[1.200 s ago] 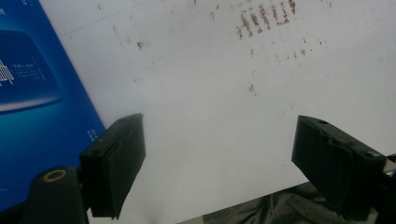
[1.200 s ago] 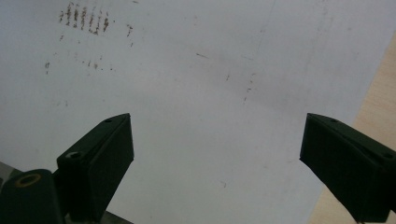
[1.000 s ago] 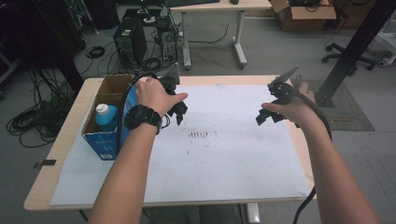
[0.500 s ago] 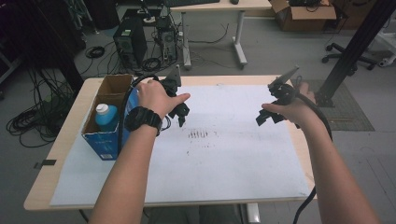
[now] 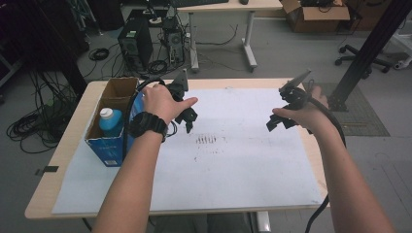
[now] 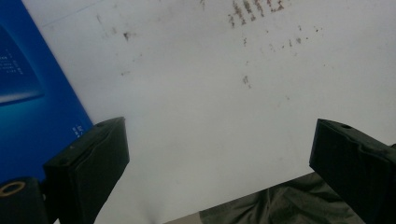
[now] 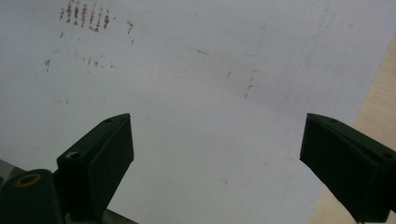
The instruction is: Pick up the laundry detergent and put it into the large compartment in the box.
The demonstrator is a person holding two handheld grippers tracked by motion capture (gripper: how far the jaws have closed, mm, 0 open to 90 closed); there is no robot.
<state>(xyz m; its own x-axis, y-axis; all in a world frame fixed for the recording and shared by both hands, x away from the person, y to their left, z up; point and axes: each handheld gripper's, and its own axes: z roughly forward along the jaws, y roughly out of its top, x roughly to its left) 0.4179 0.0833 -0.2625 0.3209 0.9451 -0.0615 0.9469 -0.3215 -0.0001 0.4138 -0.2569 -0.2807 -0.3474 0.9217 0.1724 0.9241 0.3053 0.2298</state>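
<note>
My left gripper (image 5: 187, 119) hovers over the white paper sheet (image 5: 233, 160) at its upper left, just right of the blue cardboard box (image 5: 109, 145). Seen in the left gripper view, its jaws stand wide apart with nothing between them (image 6: 219, 163), over the sheet beside the box's blue side (image 6: 32, 88). My right gripper (image 5: 278, 122) is held above the sheet's right part. Its jaws are also spread wide and empty (image 7: 215, 154) in the right gripper view. A patch of dark smudge marks (image 5: 206, 140) lies on the paper between the two grippers.
The open box holds a blue bottle with a white cap (image 5: 111, 121). The wooden table (image 5: 58, 189) shows along the sheet's edges. Beyond the table, the floor carries computer towers (image 5: 136, 43), cables, another desk and a black post (image 5: 364, 53).
Both hands hold nearly the same places; the left gripper has shifted very slightly. Both stay open.
</note>
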